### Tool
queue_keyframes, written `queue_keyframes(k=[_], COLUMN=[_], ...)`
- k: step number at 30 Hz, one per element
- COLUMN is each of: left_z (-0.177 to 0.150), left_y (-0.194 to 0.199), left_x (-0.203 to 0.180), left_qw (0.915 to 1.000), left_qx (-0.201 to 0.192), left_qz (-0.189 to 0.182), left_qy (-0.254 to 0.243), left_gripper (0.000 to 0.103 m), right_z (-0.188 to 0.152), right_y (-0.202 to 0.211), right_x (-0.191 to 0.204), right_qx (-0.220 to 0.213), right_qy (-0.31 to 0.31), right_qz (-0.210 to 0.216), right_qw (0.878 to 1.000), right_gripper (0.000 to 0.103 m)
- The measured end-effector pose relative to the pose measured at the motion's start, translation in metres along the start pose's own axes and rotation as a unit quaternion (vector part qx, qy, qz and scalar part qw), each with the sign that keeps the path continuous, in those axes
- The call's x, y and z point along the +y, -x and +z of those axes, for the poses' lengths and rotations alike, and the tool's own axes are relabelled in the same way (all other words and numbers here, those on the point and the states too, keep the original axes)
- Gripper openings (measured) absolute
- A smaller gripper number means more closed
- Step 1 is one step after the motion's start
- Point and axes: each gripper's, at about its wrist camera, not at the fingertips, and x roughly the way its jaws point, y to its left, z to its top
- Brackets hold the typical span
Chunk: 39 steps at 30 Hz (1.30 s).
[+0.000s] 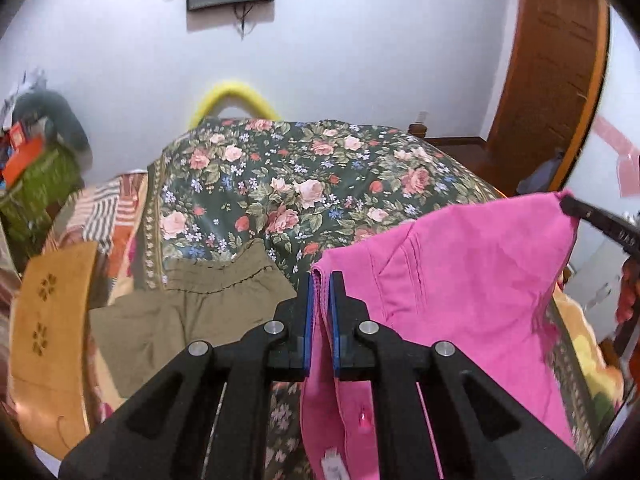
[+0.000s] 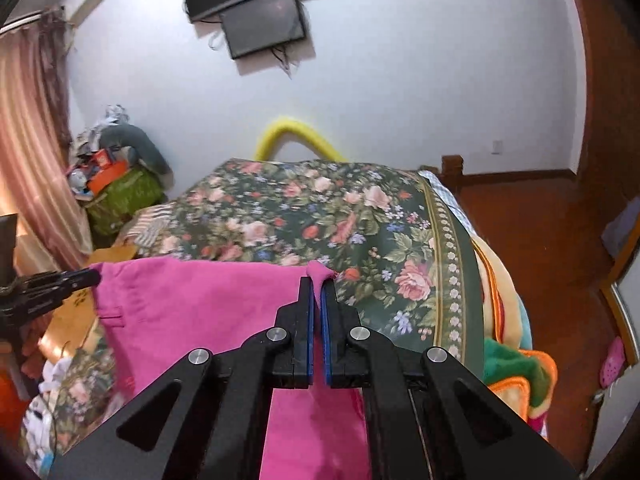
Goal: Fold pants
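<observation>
Black left gripper (image 1: pixel 320 280) nearest, blue pads clamped on a top corner of pink pants (image 1: pixel 460 272). Right gripper (image 2: pixel 318 284) likewise shut on the other corner. Pants hang stretched between both, raised over the near edge of a bed with floral cover (image 1: pixel 288 184). Olive garment (image 1: pixel 192 300) lies flat on the bed, left. White wall far, wall screen (image 2: pixel 262 24), yellow arch (image 2: pixel 296 136), pink curtain (image 2: pixel 28 140) left, wooden floor (image 2: pixel 532 216) right.
</observation>
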Motion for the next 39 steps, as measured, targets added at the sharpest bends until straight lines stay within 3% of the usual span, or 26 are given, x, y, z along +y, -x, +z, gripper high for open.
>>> queue_keyframes(k=[10, 18, 24, 28, 33, 36, 38, 39], left_z=[-0.068, -0.139, -0.193, -0.212, -0.211, -0.203, -0.198, -0.196], left_y=[0.056, 0.062, 0.06, 0.066, 0.083, 0.089, 0.091, 0.091], left_x=[-0.014, -0.012, -0.02, -0.023, -0.025, -0.027, -0.031, -0.034], left_qw=[0.9987, 0.9976, 0.9935, 0.9919, 0.9924, 0.9915, 0.9903, 0.9896], left_qx=[0.001, 0.058, 0.11, 0.122, 0.104, 0.097, 0.09, 0.087], left_qz=[0.026, 0.017, -0.002, -0.002, 0.016, 0.021, 0.027, 0.029], left_qy=[-0.044, -0.034, -0.029, -0.035, -0.065, -0.084, -0.103, -0.111], left_gripper=[0.007, 0.006, 0.006, 0.006, 0.007, 0.013, 0.025, 0.036], right_z=[-0.067, -0.146, -0.191, -0.208, -0.218, -0.219, -0.216, -0.215], right_y=[0.073, 0.082, 0.076, 0.075, 0.086, 0.097, 0.107, 0.11], right_x=[0.032, 0.048, 0.04, 0.03, 0.028, 0.03, 0.034, 0.037], right_qx=[0.021, 0.084, 0.123, 0.144, 0.168, 0.174, 0.165, 0.158], right_qy=[0.031, 0.034, 0.013, -0.006, 0.002, 0.015, 0.028, 0.034], right_qz=[0.026, 0.029, 0.011, -0.005, -0.025, -0.042, -0.043, -0.041], right_qw=[0.999, 0.995, 0.992, 0.989, 0.986, 0.984, 0.985, 0.986], right_gripper=[0.002, 0.002, 0.003, 0.003, 0.004, 0.013, 0.029, 0.034])
